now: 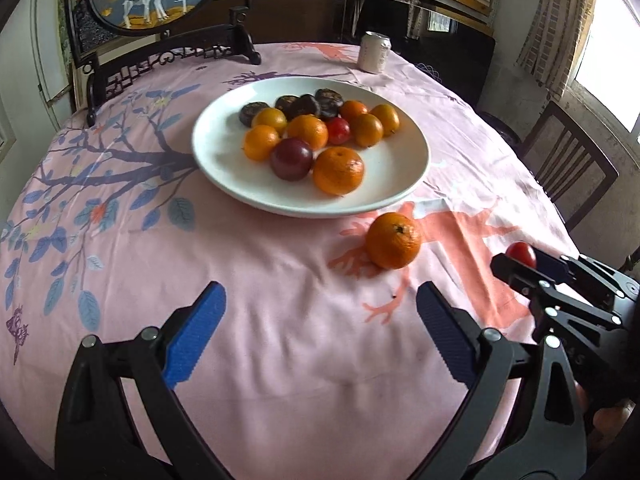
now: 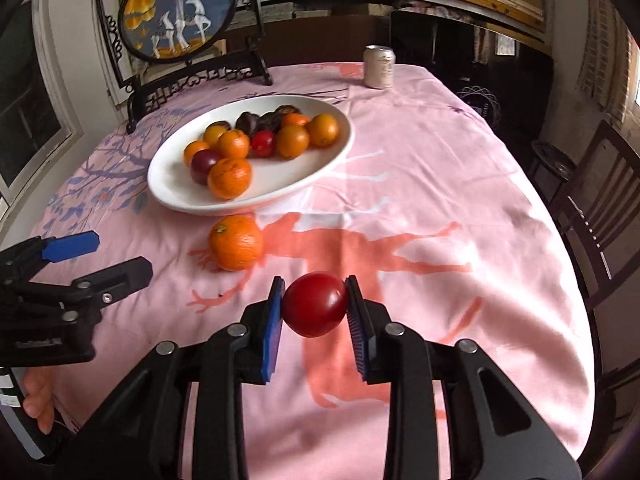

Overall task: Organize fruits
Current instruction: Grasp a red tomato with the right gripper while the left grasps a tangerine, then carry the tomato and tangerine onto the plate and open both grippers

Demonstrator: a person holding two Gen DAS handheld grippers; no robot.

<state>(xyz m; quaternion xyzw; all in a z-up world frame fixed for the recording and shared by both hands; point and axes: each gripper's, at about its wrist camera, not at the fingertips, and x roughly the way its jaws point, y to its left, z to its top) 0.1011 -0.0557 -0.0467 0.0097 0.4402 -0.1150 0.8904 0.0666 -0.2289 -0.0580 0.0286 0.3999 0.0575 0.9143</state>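
A white plate [image 1: 224,188] [image 2: 172,196] on the pink tablecloth holds several oranges, red and purple round fruits and dark fruits at the back. One loose orange [image 1: 394,241] [image 2: 236,242] lies on the cloth just in front of the plate. My right gripper [image 2: 314,294] is shut on a red tomato [image 2: 315,304], held above the cloth; it shows at the right in the left wrist view [image 1: 521,254]. My left gripper [image 1: 320,300] is open and empty, low over the cloth, short of the loose orange; it shows at the left in the right wrist view [image 2: 100,252].
A drink can [image 1: 375,52] [image 2: 379,66] stands at the far edge of the table. A framed round picture on a black stand [image 1: 160,8] [image 2: 180,28] stands at the back left. A wooden chair [image 1: 568,164] [image 2: 600,216] is at the right side.
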